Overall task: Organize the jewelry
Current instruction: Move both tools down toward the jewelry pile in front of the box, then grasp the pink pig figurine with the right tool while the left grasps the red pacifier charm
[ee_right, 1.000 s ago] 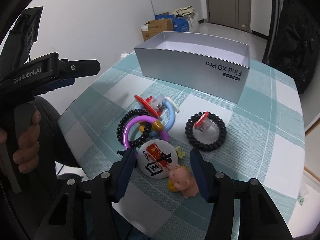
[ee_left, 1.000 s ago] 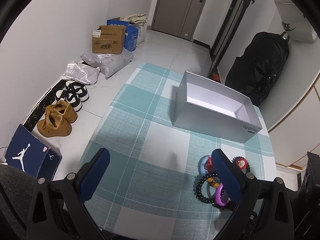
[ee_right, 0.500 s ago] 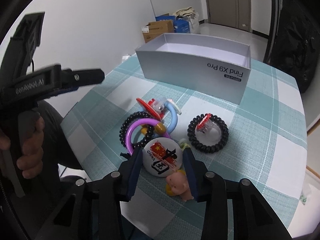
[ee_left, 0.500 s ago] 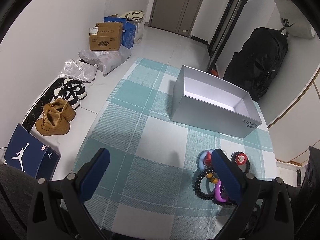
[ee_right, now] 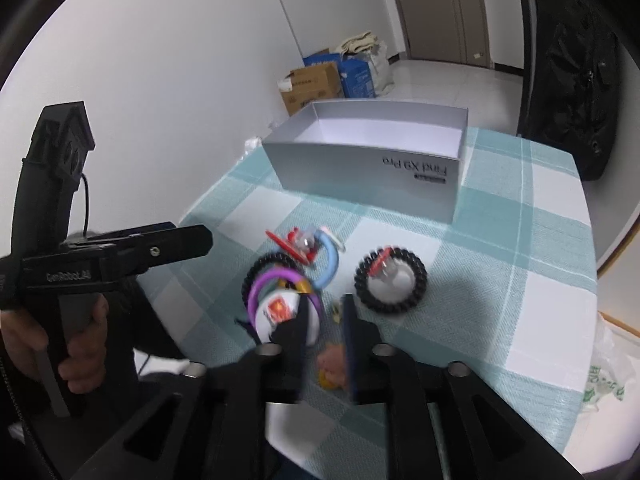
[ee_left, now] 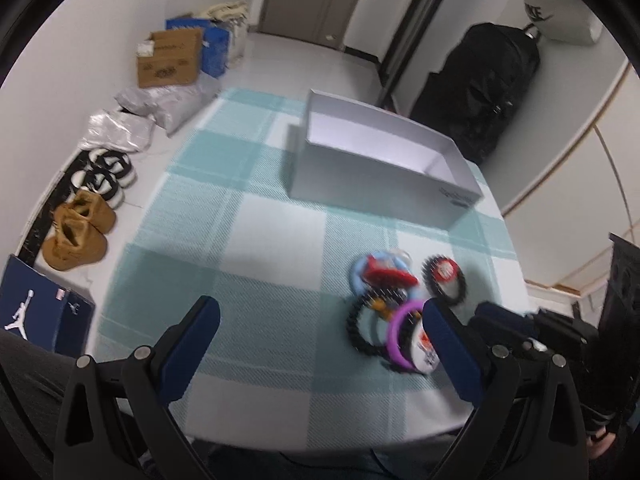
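A heap of jewelry lies on the checked tablecloth (ee_left: 256, 240): a purple ring (ee_right: 272, 284), a black bead bracelet (ee_left: 356, 328), a blue ring (ee_right: 330, 260) and a red clip (ee_left: 390, 276). Beside it sits a black coil hair tie (ee_right: 390, 280). My right gripper (ee_right: 326, 304) hovers low over a white badge (ee_right: 276, 308) and a pink pig charm (ee_right: 332, 364). Its jaws are closing. The badge sits partly behind the left finger; the pig lies between the fingers, with a gap still showing. My left gripper (ee_left: 320, 308) is wide open over bare cloth, left of the heap.
An open silver box (ee_right: 360, 168) stands at the table's far side, empty inside. A person's hand (ee_right: 80, 344) holds the left gripper's handle. Shoes (ee_left: 76, 232), cardboard boxes and bags lie on the floor to the left. A black bag (ee_left: 492, 92) stands behind the table.
The right jaws have narrowed around the badge and pig, and the gripper has edged forward and up. The left view has swung, bringing the jewelry heap more toward its middle.
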